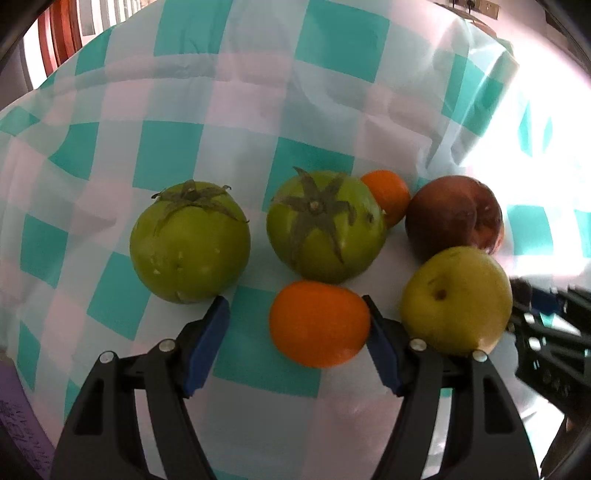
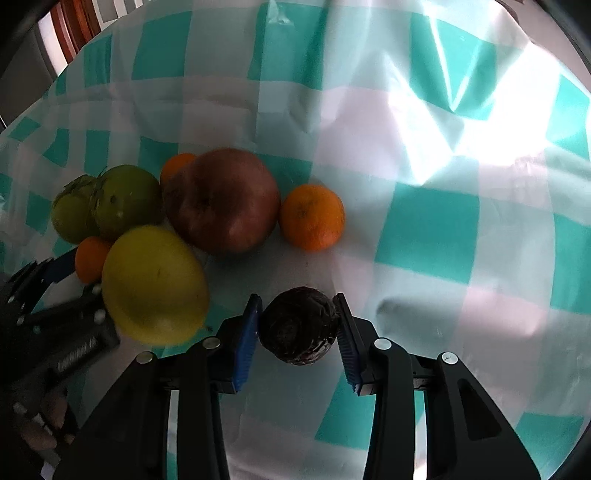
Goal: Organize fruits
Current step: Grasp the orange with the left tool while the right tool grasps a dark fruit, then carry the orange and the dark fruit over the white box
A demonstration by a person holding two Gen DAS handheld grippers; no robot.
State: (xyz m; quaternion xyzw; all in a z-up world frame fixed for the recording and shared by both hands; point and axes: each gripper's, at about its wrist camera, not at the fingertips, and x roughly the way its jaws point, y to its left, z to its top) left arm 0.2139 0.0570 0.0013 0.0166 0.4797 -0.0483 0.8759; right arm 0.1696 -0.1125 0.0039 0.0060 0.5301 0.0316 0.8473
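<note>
In the left wrist view my left gripper [image 1: 296, 308] is open, an orange mandarin [image 1: 319, 323] lying against its right finger with a gap to the left finger. Two green tomatoes [image 1: 190, 242] [image 1: 325, 225], a second mandarin [image 1: 388, 199], a dark red apple [image 1: 454, 216] and a yellow-green apple [image 1: 456, 299] lie around it. In the right wrist view my right gripper [image 2: 298, 308] is shut on a dark, rough round fruit [image 2: 299, 325]. The red apple [image 2: 221, 201], yellow-green apple [image 2: 153, 284] and another mandarin [image 2: 312, 218] lie beyond, the left gripper [image 2: 79, 276] at far left.
A teal and white checked cloth [image 1: 258, 110] covers the table, wrinkled toward the back. A wooden chair back [image 1: 62, 29] stands beyond the far left edge. Bright glare washes the cloth [image 2: 461, 129] at the right.
</note>
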